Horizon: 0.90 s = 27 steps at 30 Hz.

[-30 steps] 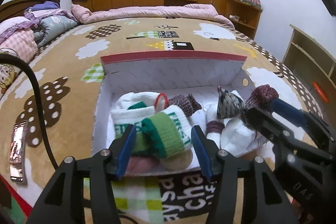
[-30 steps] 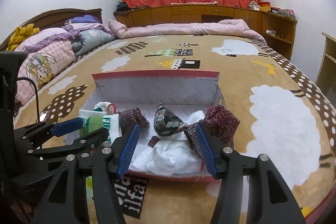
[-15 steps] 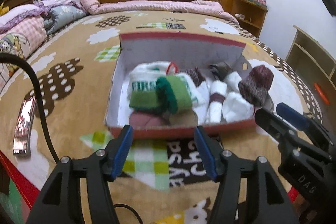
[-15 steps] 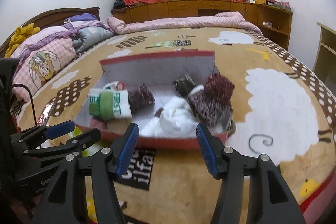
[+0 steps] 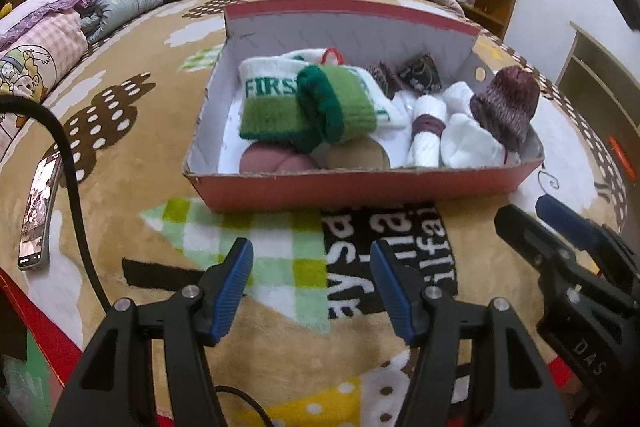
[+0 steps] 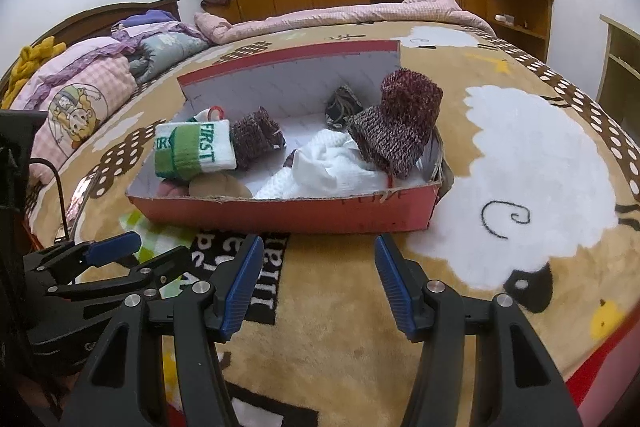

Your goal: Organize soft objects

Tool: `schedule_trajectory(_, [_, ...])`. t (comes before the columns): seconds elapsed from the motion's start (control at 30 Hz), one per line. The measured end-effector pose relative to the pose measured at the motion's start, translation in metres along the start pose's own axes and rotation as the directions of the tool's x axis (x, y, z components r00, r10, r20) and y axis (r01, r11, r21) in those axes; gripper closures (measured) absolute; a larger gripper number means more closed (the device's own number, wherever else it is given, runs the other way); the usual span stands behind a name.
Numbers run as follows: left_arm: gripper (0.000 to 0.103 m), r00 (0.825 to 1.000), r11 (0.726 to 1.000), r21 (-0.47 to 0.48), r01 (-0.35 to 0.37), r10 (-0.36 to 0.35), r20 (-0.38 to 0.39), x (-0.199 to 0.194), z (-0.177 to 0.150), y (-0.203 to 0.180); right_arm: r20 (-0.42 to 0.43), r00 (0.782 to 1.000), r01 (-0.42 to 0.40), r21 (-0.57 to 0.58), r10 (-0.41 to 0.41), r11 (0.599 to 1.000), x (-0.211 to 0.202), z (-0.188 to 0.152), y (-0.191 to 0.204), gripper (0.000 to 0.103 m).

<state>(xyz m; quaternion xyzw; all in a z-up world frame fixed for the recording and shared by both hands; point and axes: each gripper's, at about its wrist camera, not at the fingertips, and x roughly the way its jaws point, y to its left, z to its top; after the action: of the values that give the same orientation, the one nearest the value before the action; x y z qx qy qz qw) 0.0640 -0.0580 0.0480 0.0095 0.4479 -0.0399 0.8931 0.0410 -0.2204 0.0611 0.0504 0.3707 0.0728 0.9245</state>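
A red cardboard box (image 5: pixel 360 183) with a white inside sits on the bed blanket. It holds green-and-white "FIRST" socks (image 5: pixel 304 103) at the left, a maroon knit sock (image 5: pixel 504 107) against the right wall, white socks (image 5: pixel 464 139) and a dark patterned sock (image 5: pixel 420 77) at the back. My left gripper (image 5: pixel 311 251) hovers over the blanket in front of the box, open and empty. My right gripper (image 6: pixel 318 245) stands open beside it, also short of the box (image 6: pixel 288 213), with nothing between its pads. The maroon sock (image 6: pixel 400 123) leans over the white socks (image 6: pixel 328 167).
A phone (image 5: pixel 38 215) lies on the blanket at the left, beside a black cable (image 5: pixel 76 187). Pillows and folded quilts (image 6: pixel 80 95) are piled at the headboard. Wooden cabinets line the far wall, and a shelf unit (image 5: pixel 600 75) stands at the right.
Both grippers have drawn back out of the box to the blanket in front of it. The left one had the green-and-white sock between its fingers; the sock now lies in the box.
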Motion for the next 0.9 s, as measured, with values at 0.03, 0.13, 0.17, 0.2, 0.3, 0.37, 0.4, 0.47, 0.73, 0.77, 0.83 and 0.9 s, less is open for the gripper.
schedule_trajectory(0.03, [0.039,1.0,1.0,0.0,-0.001,0.001,-0.002,0.0009,-0.0007,-0.0003,-0.002,1.0,-0.001,0.0,0.001,1.0,0.0005,-0.0006,0.0002,0.044])
schedule_trajectory(0.13, [0.039,1.0,1.0,0.002,0.0,0.0,-0.007,0.0026,-0.0023,-0.0012,-0.004,1.0,-0.001,-0.003,0.001,1.0,0.0016,-0.0013,0.0023,0.044])
schedule_trajectory(0.17, [0.038,1.0,1.0,0.002,0.001,-0.001,-0.009,0.0028,-0.0026,-0.0014,-0.004,1.0,-0.001,-0.004,0.001,1.0,0.0019,-0.0014,0.0029,0.044])
schedule_trajectory(0.2, [0.038,1.0,1.0,0.002,0.002,-0.002,-0.01,0.0031,-0.0029,-0.0014,-0.005,1.0,-0.001,-0.005,0.001,1.0,0.002,-0.0016,0.0032,0.044])
schedule_trajectory(0.3, [0.039,1.0,1.0,0.0,0.003,-0.003,-0.012,0.0035,-0.0024,-0.001,-0.005,1.0,0.0,-0.005,0.0,1.0,0.0022,-0.0017,0.0033,0.044])
schedule_trajectory(0.37, [0.039,1.0,1.0,0.001,0.002,-0.001,-0.012,0.0037,-0.0024,-0.001,-0.006,1.0,0.001,-0.003,-0.001,1.0,0.0021,-0.0017,0.0034,0.044])
schedule_trajectory(0.4, [0.038,1.0,1.0,0.0,0.002,-0.002,-0.012,0.0036,-0.0022,-0.0009,-0.005,1.0,0.001,-0.002,-0.001,1.0,0.0021,-0.0016,0.0039,0.044])
schedule_trajectory(0.47, [0.038,1.0,1.0,0.0,0.002,-0.002,-0.013,0.0039,-0.0023,-0.0006,-0.004,1.0,0.001,-0.003,-0.001,1.0,0.0018,-0.0016,0.0038,0.044])
schedule_trajectory(0.73, [0.038,1.0,1.0,0.0,0.001,-0.001,-0.012,0.0037,-0.0027,-0.0006,-0.006,1.0,0.0,-0.001,0.0,1.0,0.0019,-0.0013,0.0032,0.044])
schedule_trajectory(0.77, [0.038,1.0,1.0,0.0,0.001,-0.001,-0.012,0.0037,-0.0028,-0.0005,-0.007,1.0,0.001,-0.001,-0.001,1.0,0.0016,-0.0015,0.0032,0.044])
schedule_trajectory(0.83, [0.038,1.0,1.0,-0.001,0.001,-0.001,-0.013,0.0037,-0.0027,-0.0005,-0.007,1.0,0.001,0.0,-0.001,1.0,0.0014,-0.0011,0.0031,0.044])
schedule_trajectory(0.9, [0.038,1.0,1.0,0.0,-0.001,0.001,-0.013,0.0039,-0.0029,-0.0005,-0.008,1.0,0.002,0.001,-0.002,1.0,0.0016,-0.0011,0.0027,0.044])
